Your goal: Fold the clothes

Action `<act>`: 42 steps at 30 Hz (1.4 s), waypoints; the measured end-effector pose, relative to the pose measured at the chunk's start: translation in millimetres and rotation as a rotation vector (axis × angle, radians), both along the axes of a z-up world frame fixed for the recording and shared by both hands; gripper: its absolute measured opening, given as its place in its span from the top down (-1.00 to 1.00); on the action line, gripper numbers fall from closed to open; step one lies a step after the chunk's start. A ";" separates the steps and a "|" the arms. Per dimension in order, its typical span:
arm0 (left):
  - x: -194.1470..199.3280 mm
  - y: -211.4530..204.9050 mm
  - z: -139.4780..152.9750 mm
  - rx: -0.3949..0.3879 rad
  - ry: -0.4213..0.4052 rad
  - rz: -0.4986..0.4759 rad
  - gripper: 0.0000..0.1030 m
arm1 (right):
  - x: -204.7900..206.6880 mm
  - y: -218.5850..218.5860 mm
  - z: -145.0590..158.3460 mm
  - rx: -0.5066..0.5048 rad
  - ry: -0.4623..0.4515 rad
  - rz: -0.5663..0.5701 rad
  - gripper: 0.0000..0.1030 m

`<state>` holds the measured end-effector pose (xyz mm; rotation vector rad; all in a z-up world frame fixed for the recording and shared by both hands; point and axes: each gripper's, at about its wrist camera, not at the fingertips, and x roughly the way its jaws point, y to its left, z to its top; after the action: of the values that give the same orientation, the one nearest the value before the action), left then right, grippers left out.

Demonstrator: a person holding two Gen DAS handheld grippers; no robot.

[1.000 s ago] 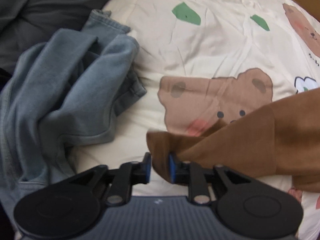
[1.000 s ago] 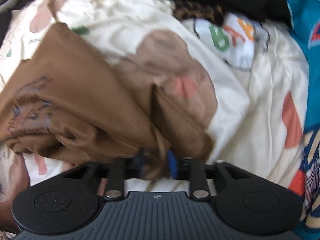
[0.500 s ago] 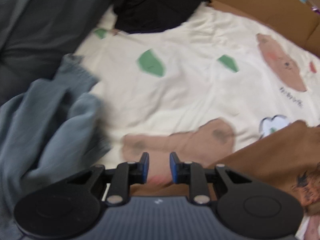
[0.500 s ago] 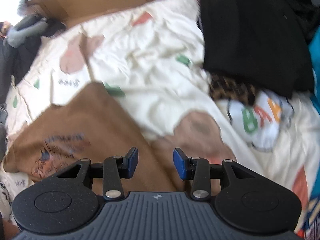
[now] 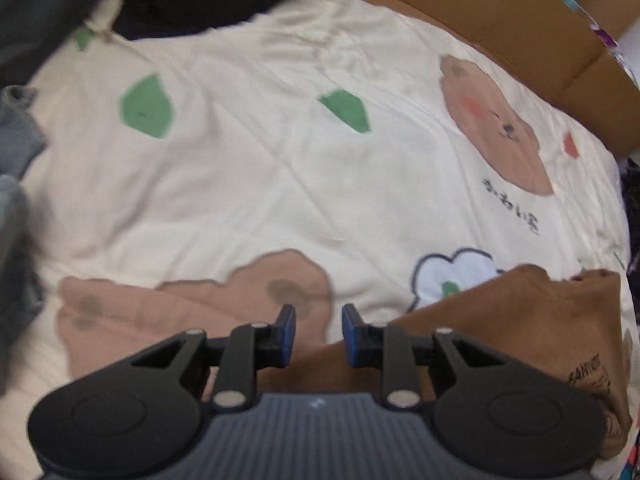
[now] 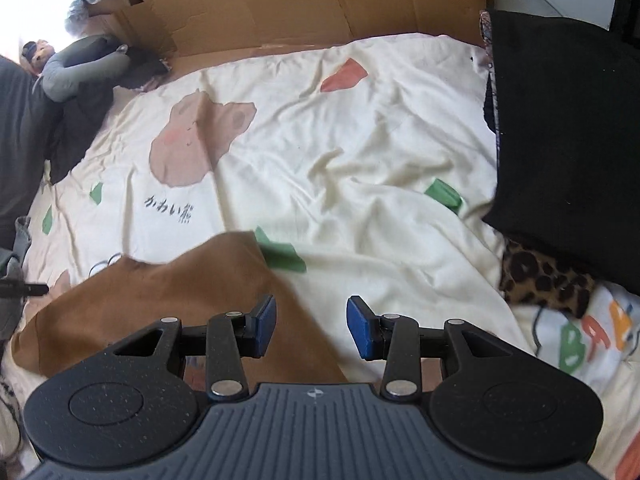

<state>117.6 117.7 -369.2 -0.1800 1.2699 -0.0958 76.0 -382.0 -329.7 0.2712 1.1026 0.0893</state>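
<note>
One brown cotton T-shirt (image 6: 168, 300) lies flat on the cream bear-print bedsheet (image 6: 360, 168). Left gripper (image 5: 319, 335): jaws apart, empty, above the shirt's edge. Right gripper (image 6: 311, 326): jaws apart, empty. One black folded garment (image 6: 568, 128) at right.

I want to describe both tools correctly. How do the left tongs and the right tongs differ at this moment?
The right tongs stand wider open than the left tongs, whose blue pads leave a narrower gap. Below the left tongs lie a printed bear on the cream sheet and an edge of the brown shirt; below the right tongs, the brown shirt's edge meets plain cream sheet. Shared: both are open, hold nothing, and hang above the bed.
</note>
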 end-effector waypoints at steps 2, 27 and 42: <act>-0.4 -9.5 -4.1 -0.003 0.008 -0.044 0.31 | 4.8 2.8 -5.6 -0.002 0.008 -0.004 0.11; -7.0 -33.2 27.9 -0.015 -0.057 -0.249 0.91 | 6.8 35.3 12.0 -0.015 -0.020 0.082 0.99; 28.9 -28.8 140.7 0.075 -0.286 -0.197 0.92 | 40.7 33.1 91.5 0.072 -0.304 -0.007 1.00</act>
<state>146.6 88.9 -228.5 0.0244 1.0014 -0.2341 116.7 -348.8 -238.2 0.3144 0.7969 0.1588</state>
